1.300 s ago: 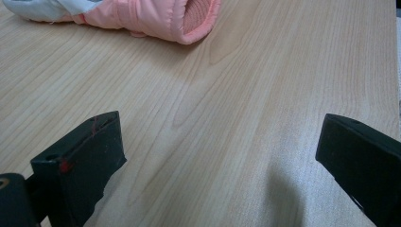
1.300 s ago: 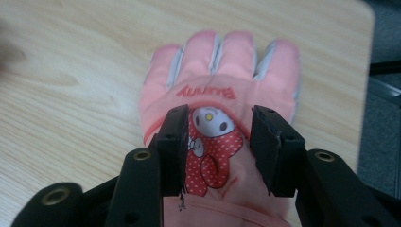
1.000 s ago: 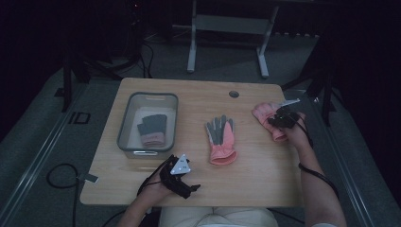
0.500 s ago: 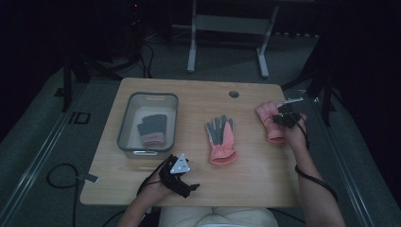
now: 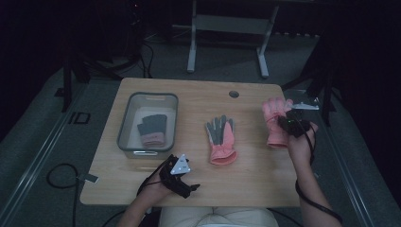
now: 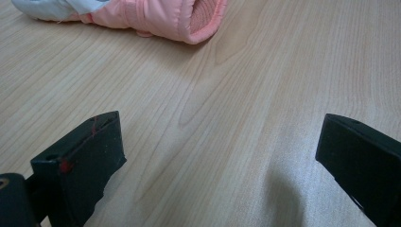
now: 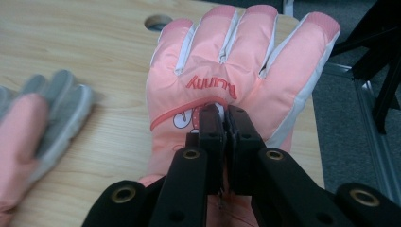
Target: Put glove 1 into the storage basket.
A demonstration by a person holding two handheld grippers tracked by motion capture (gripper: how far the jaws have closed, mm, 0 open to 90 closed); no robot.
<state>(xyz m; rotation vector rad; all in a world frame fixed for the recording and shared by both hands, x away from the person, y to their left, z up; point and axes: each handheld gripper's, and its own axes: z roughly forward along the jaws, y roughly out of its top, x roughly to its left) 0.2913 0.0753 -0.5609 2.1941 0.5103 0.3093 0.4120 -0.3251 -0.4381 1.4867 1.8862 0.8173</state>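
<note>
My right gripper (image 7: 226, 124) clamped on glove (image 7: 236, 75), now carried toward right edge; left gripper (image 6: 217, 156) idle, jaws apart. Likely repositioning.

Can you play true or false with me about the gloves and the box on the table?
1. The right gripper is pinching a pink glove. True.
2. The left gripper is holding a glove too. False: its jaws stand wide apart over bare table, with nothing between them.
3. A glove lies inside the clear bin. True: a grey and pink one rests on its floor.
4. The glove in the middle of the table is inside the bin. False: it lies flat on the wood, beside the bin.
5. The table has a round hole near its far edge. True.
</note>
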